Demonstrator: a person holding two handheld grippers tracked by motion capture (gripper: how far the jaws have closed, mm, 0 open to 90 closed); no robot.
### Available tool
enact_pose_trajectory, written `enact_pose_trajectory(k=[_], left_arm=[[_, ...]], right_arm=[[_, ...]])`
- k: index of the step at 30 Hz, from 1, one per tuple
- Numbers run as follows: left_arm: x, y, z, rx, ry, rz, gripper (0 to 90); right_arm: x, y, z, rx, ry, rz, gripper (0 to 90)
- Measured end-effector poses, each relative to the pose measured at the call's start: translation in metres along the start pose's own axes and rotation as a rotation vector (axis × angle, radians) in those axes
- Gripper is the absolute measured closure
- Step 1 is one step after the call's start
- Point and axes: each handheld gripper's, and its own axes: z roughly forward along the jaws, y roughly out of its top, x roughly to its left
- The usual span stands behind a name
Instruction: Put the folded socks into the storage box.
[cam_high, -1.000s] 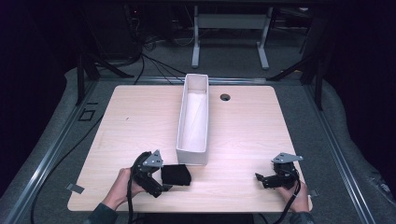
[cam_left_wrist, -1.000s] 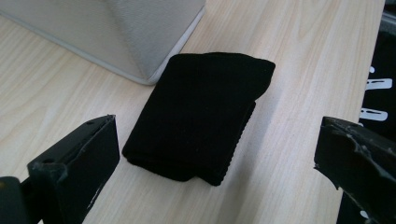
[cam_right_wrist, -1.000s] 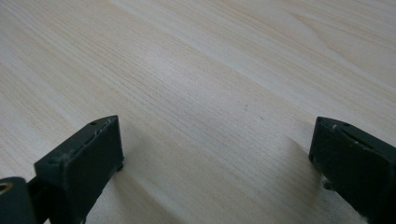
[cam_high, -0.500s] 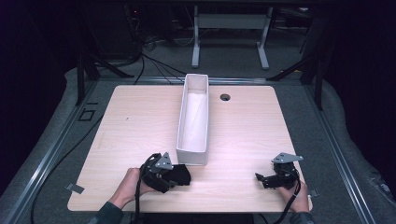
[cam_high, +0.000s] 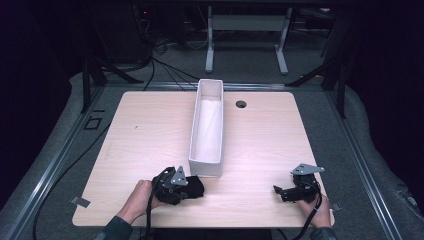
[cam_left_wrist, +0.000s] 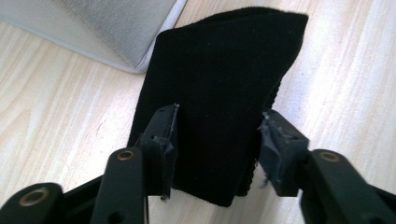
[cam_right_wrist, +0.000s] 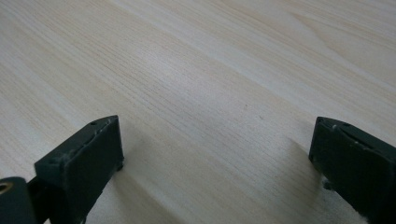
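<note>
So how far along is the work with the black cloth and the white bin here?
Nothing looks placed yet: the long white rectangular bin appears empty. In hand: the left gripper has just been closing its jaws around the folded black fabric piece, which lies on the light wooden table at the bin's near end, and both pads touch it. Left: lifting it, presumably into the bin. The right gripper rests open.

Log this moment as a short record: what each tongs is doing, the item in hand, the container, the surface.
left tongs: jaws just been closing, pads on both sides of the black cloth
right tongs: open, nothing between them, low over bare wood
black cloth: folded, lying on the table beside the bin's near end
white bin: long, narrow, looks empty
table: light wood
</note>
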Motion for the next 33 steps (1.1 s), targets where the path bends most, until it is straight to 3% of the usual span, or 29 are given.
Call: enact_pose_trajectory(k=[7,18,33], left_arm=[[-0.002,-0.004,-0.002,-0.031,0.022,0.032,59.8],[0.0,-0.006,-0.006,-0.073,0.023,0.024,64.2],[-0.002,-0.007,-0.016,-0.105,0.069,0.061,68.3]], right_arm=[[0.0,0.0,0.0,0.0,-0.003,0.003,2.2],[0.0,0.0,0.0,-0.004,-0.005,0.004,2.2],[0.0,0.0,0.0,-0.004,-0.006,0.004,2.2]])
